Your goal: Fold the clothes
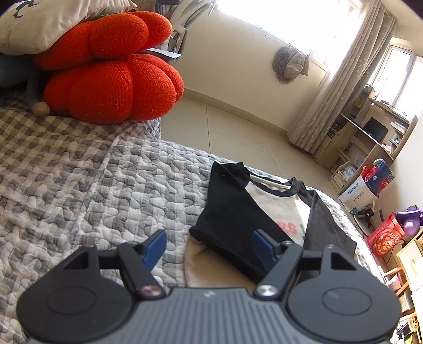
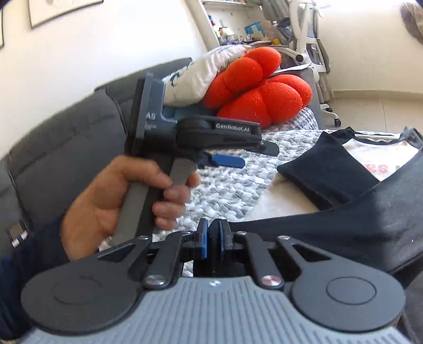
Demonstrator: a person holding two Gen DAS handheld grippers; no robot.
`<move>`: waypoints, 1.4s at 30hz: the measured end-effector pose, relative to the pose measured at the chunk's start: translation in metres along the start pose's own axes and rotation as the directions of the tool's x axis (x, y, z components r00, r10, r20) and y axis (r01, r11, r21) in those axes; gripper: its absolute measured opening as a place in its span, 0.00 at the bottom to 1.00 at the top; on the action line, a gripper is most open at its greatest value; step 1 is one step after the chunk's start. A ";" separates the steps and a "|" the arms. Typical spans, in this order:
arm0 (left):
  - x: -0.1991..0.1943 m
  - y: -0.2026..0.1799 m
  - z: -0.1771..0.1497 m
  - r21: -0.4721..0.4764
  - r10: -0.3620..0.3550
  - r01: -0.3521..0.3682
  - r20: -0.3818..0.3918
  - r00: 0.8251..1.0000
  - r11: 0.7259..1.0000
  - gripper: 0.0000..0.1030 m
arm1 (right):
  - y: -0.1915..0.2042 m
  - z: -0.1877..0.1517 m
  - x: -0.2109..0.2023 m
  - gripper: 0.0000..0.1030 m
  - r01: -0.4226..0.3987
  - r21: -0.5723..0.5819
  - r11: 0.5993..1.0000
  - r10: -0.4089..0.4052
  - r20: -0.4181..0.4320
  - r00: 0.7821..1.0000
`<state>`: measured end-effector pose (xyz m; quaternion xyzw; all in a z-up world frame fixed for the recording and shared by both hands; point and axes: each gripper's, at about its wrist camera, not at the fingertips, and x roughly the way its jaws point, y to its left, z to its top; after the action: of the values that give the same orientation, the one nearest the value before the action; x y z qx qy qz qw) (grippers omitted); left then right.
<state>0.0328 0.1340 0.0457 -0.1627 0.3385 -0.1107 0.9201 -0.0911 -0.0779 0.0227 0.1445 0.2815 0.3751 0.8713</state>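
The shirt (image 1: 275, 209), black in the sleeves and cream in the body with red letters on the chest, lies on the grey quilt (image 1: 127, 180) that covers the sofa, toward the right side and close to the quilt's far edge. One black sleeve is folded in across the cream front. The left gripper (image 1: 208, 246) hangs just above the near part of the shirt with its blue-padded fingers spread wide and nothing between them; the right-hand finger sits over the folded sleeve, the left-hand one over bare quilt.

In the right wrist view the right gripper (image 2: 213, 239) has its blue pads pressed together at the near edge of the black cloth, which stretches away to the right as a dark band, so it looks clamped on that sleeve (image 2: 343, 232) of the shirt. The left hand (image 2: 119, 201) is wrapped around the grey handle of the left gripper, seen side-on at the left, above the quilt.

Two red cushions (image 1: 111, 68) are stacked at the far left end of the sofa with a pale pillow (image 1: 53, 21) on top. Beyond the sofa is a tiled floor (image 1: 238, 132), with curtains (image 1: 343, 79) at a bright window
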 end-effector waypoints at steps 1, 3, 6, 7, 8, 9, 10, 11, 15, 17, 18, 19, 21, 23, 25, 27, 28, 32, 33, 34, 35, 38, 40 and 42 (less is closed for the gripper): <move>0.000 0.001 0.000 -0.006 0.001 -0.001 -0.002 1.000 1.000 0.71 | -0.006 -0.001 0.001 0.18 -0.011 0.043 0.999 0.011 0.008 1.000; 0.002 0.002 0.000 -0.008 0.006 -0.006 -0.008 1.000 1.000 0.71 | -0.009 -0.008 0.016 0.23 0.022 0.024 0.999 -0.020 -0.079 0.997; 0.002 0.002 0.000 -0.006 0.005 -0.005 -0.011 1.000 1.000 0.71 | 0.003 -0.021 0.026 0.32 0.076 -0.065 0.995 -0.086 -0.169 0.982; 0.001 0.001 0.000 -0.005 0.002 -0.003 -0.009 1.000 1.000 0.71 | 0.006 -0.024 0.025 0.32 0.065 -0.077 0.995 -0.077 -0.163 0.984; 0.001 0.001 0.000 -0.003 0.000 0.000 -0.008 1.000 1.000 0.71 | 0.006 -0.022 0.019 0.37 0.042 -0.062 0.997 -0.051 -0.140 0.989; 0.000 0.001 0.000 -0.002 -0.002 0.002 -0.006 1.000 1.000 0.71 | 0.005 -0.021 0.015 0.40 0.025 -0.050 0.998 -0.031 -0.121 0.992; 0.001 0.001 0.000 -0.001 -0.002 0.002 -0.007 1.000 1.000 0.71 | 0.005 -0.019 0.012 0.44 0.032 -0.052 0.998 -0.038 -0.112 0.993; 0.002 0.001 0.000 0.000 -0.001 0.001 -0.009 1.000 1.000 0.71 | 0.005 -0.018 0.010 0.44 0.039 -0.054 0.998 -0.045 -0.103 0.994; 0.006 0.000 -0.002 0.007 0.006 -0.005 -0.022 1.000 1.000 0.71 | -0.002 -0.034 0.017 0.44 0.078 -0.056 0.995 -0.087 -0.188 0.978; 0.008 -0.002 -0.004 0.017 0.007 -0.006 -0.030 1.000 1.000 0.71 | -0.003 -0.048 0.018 0.44 0.079 -0.066 0.995 -0.091 -0.194 0.977; 0.008 -0.003 -0.005 0.024 0.007 -0.007 -0.034 0.999 1.000 0.71 | -0.001 -0.053 0.014 0.44 0.076 -0.079 0.994 -0.089 -0.175 0.981; 0.008 -0.004 -0.005 0.030 0.007 -0.006 -0.036 0.999 1.000 0.71 | 0.000 -0.052 0.009 0.44 0.071 -0.079 0.994 -0.084 -0.168 0.982; 0.009 -0.006 -0.007 0.040 0.006 -0.004 -0.039 0.999 0.999 0.71 | -0.003 -0.048 -0.007 0.45 0.059 -0.050 0.997 -0.064 -0.110 0.992; 0.010 -0.007 -0.007 0.045 0.008 -0.006 -0.043 0.999 0.999 0.71 | -0.012 -0.041 -0.024 0.48 0.104 -0.038 0.994 -0.106 -0.065 0.992; 0.012 -0.007 -0.008 0.046 0.014 -0.012 -0.048 0.999 0.999 0.71 | -0.026 -0.036 -0.043 0.50 0.195 -0.021 0.981 -0.196 -0.028 0.980; 0.013 -0.006 -0.009 0.043 0.018 -0.016 -0.054 0.998 0.999 0.71 | -0.053 -0.036 -0.061 0.53 0.287 0.050 0.957 -0.287 -0.021 0.958; 0.014 -0.006 -0.009 0.042 0.020 -0.018 -0.056 0.998 0.999 0.71 | -0.069 -0.039 -0.069 0.54 0.335 0.099 0.937 -0.332 -0.044 0.942; 0.012 0.003 -0.005 0.005 0.020 -0.019 -0.053 0.998 1.000 0.71 | -0.108 -0.049 -0.103 0.47 0.310 0.270 0.912 -0.303 -0.066 0.951; 0.012 0.009 -0.003 -0.016 0.026 -0.027 -0.047 0.999 1.000 0.71 | -0.109 -0.049 -0.109 0.48 0.327 0.274 0.905 -0.322 -0.063 0.945; 0.011 0.015 -0.001 -0.039 0.036 -0.038 -0.040 0.999 0.999 0.71 | -0.108 -0.048 -0.114 0.48 0.355 0.256 0.899 -0.352 -0.057 0.934; 0.010 0.021 0.001 -0.062 0.051 -0.053 -0.031 0.998 0.997 0.71 | -0.106 -0.047 -0.119 0.50 0.396 0.232 0.888 -0.395 -0.052 0.917; 0.010 0.039 0.005 -0.116 0.097 -0.098 -0.016 0.995 0.988 0.69 | -0.108 -0.046 -0.126 0.54 0.424 0.234 0.875 -0.430 -0.030 0.903; 0.012 0.043 0.005 -0.120 0.104 -0.106 -0.021 0.994 0.987 0.69 | -0.106 -0.042 -0.124 0.54 0.442 0.214 0.871 -0.450 -0.015 0.893; 0.013 0.039 0.004 -0.098 0.102 -0.104 -0.019 0.995 0.990 0.69 | -0.102 -0.036 -0.123 0.55 0.460 0.174 0.871 -0.469 0.013 0.883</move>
<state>0.0489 0.1667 0.0259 -0.1897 0.3582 -0.0473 0.9130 -0.1236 -0.2357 -0.0065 0.1548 0.3142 0.1258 0.9282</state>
